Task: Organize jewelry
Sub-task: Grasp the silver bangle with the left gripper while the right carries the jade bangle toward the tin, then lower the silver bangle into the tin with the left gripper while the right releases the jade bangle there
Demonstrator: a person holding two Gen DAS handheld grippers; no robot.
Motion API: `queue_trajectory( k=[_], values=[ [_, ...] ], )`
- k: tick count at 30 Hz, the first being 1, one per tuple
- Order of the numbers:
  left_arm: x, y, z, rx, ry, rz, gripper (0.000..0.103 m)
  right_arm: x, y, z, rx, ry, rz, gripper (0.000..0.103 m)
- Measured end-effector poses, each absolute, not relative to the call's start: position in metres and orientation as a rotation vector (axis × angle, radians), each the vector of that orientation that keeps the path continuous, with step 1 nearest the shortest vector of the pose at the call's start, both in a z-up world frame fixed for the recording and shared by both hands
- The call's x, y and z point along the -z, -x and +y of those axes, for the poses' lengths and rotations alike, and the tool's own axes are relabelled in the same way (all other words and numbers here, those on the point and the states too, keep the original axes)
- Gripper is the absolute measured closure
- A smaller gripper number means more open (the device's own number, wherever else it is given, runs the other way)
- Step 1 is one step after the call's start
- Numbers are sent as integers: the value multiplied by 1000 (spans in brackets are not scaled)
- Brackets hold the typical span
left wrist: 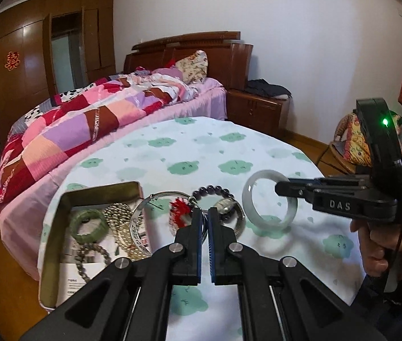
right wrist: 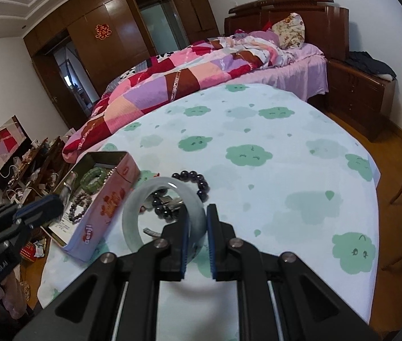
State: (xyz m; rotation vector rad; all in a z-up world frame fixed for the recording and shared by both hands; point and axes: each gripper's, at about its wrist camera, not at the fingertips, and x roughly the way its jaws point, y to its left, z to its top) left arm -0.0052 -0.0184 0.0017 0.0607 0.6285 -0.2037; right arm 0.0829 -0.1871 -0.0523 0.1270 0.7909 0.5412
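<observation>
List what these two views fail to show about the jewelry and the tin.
- Tin: the near end is hidden by the left gripper in the left view.
- Watch: partly screened by the pale jade bangle in the right view; its dial is unreadable.
- Printed paper in the tin: the text is too small in both views.
- Right gripper: the bangle blocks the contact of its inner finger.

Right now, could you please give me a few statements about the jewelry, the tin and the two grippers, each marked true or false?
1. The right gripper holds the pale jade bangle. True.
2. The green bangle lies on the cloth outside the tin. False: it is inside the tin.
3. The dark bead bracelet is in the tin. False: it lies on the cloud-print cloth.
4. The left gripper holds the silver bangle. False: its fingers are nearly closed with nothing between them.
5. The tin is open. True.
</observation>
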Motion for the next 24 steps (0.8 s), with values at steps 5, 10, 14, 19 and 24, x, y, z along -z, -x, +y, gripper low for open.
queue_trajectory(
  k=[5,10,14,19,24],
  values=[
    [-3,4,-4,165,-45,620,101,50,-81,-178,-556,-118,789,89],
    [-2,2,8,130,-27,623,101,44,-80,-164,-579,-97,777,89],
    [0,-1,18,105,-14,629,101,38,-80,-153,-599,-74,764,89],
    [3,-3,26,78,-7,633,101,32,-82,-136,-628,-57,758,89],
    [5,-6,35,60,6,642,101,25,-83,-119,-653,-32,747,89]
  ],
)
